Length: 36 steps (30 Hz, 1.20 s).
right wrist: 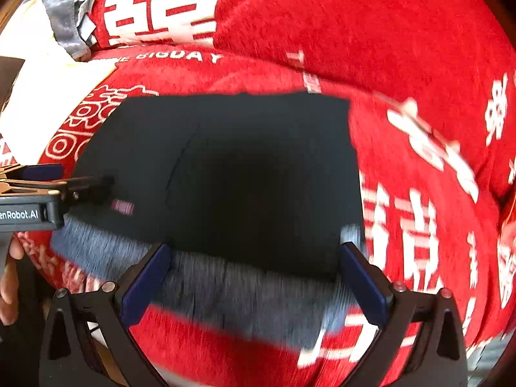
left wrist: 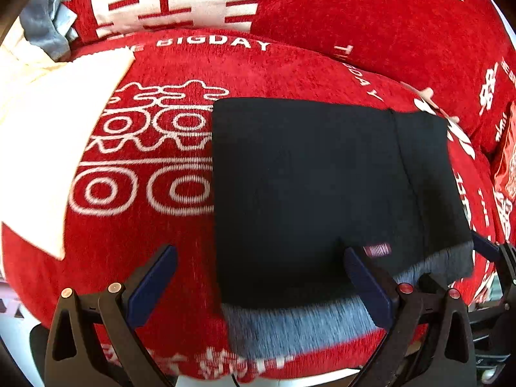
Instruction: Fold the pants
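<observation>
The black pants [left wrist: 309, 187] lie folded into a rectangle on the red sofa seat, with a grey ribbed waistband [left wrist: 296, 325] at the near edge and a small pink label [left wrist: 377, 250]. My left gripper [left wrist: 258, 271] is open and empty, straddling the fold's near left corner. In the right wrist view the pants [right wrist: 225, 167] fill the middle. My right gripper [right wrist: 254, 267] is open and empty, over the waistband [right wrist: 245, 293] at the near right corner. The left gripper [right wrist: 64, 190] enters that view from the left edge.
The sofa cover [left wrist: 154, 232] is red with white lettering. A white cloth [left wrist: 45, 148] lies on the seat to the left. Grey fabric [left wrist: 48, 22] is bunched at the back left. Red back cushions [left wrist: 371, 25] stand behind the seat.
</observation>
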{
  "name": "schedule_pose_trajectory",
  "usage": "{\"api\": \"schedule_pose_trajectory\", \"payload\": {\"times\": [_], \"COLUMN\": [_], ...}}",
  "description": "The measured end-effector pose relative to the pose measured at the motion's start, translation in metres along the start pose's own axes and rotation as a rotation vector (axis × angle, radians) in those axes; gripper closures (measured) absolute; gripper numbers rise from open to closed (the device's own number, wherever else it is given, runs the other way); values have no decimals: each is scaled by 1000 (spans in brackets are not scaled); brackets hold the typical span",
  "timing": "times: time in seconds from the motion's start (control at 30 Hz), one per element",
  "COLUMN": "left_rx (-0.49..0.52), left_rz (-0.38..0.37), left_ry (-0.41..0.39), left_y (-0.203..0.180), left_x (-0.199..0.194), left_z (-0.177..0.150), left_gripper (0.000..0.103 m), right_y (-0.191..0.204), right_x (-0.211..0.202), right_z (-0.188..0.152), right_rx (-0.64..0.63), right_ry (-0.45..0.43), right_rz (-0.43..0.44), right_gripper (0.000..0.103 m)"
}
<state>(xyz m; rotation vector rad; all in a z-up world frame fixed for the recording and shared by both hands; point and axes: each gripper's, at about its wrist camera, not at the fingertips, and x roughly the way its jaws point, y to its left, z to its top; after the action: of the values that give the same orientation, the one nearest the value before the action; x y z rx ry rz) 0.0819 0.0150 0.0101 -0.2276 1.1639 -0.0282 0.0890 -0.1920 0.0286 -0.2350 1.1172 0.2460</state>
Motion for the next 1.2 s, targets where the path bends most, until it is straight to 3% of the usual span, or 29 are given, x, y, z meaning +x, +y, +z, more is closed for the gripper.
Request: {"api": "schedule_pose_trajectory", "payload": {"times": [0.3,0.5,0.57,0.63,0.7,0.97,1.2], "left_rx": [46,40,30,32,36,107,105], "left_rz": [-9,73,92,59,105,127,155], "left_ry": [-80,-167,-160,-137,-150,-121,-107], "left_y": [-28,-31,-28,-27,-27,-44,-46], "left_x": [-47,-64,-65,-66,-67,-62,-61], "left_z": [-29,-39,-40,-42,-45,-52,-55], "left_gripper": [0,0,0,0,0,0,0], "right_y": [-5,3,2,1,0,-1,-4], "right_x": [-40,-48,-47,-46,-46,-55,-54], "right_z": [-20,-18,-19,-21,-22,-29,-35], "right_rx": [79,44,52,61,64,72,83], "right_ry": [-32,-42,-35,-29,-28,-63,-64], "right_rz": [-80,-138,-140,-141,-146,-153,-143], "right_gripper": [0,0,0,0,0,0,0]}}
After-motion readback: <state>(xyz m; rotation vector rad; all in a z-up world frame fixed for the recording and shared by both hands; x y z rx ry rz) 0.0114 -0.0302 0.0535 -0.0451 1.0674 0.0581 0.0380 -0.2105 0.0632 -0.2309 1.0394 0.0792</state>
